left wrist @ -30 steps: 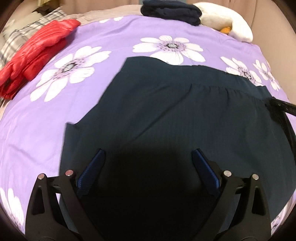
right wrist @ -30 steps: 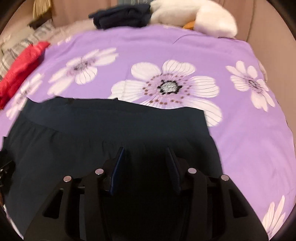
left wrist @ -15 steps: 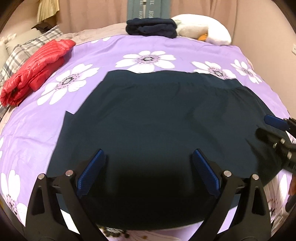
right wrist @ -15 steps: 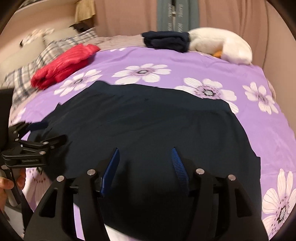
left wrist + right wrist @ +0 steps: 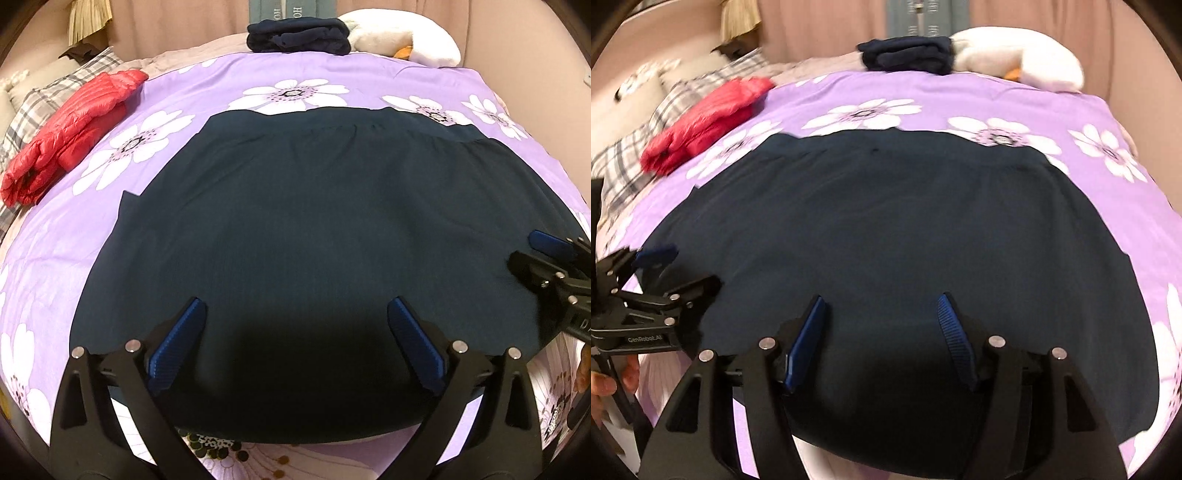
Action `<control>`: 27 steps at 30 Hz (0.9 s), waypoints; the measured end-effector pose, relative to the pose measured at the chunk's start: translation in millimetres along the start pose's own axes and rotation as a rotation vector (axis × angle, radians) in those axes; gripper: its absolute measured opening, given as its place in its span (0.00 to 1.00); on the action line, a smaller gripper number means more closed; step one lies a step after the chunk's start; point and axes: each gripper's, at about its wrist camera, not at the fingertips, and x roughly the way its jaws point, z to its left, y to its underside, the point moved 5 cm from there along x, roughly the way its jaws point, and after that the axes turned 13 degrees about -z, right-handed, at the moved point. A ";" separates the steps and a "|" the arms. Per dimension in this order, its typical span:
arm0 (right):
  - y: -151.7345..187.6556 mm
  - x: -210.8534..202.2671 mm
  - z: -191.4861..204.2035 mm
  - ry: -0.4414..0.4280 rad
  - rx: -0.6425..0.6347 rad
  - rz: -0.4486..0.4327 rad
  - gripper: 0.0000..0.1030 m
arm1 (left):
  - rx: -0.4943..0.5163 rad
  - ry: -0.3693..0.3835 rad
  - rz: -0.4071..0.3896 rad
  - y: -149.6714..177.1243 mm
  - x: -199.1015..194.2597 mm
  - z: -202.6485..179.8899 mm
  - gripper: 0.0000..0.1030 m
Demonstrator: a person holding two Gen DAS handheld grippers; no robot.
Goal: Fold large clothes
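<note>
Beneath left gripper (image 5: 295, 332) – dark garment (image 5: 314, 221), spread flat, jaws apart.

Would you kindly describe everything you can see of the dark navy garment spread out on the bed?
The dark navy garment is a large piece of thin, finely ribbed-looking fabric lying flat and mostly smooth on the purple floral bedspread. A gathered, waistband-like strip runs along its far edge, and a small flap juts out at its left side. Its near edge reaches the bed's front. Both the left gripper and right gripper hover open above it, gripping nothing.
</note>
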 end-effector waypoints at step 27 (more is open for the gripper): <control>14.3 -37.8 -86.0 0.179 0.143 -0.048 0.62 | -0.053 -0.024 -0.006 5.1 2.6 26.1 0.98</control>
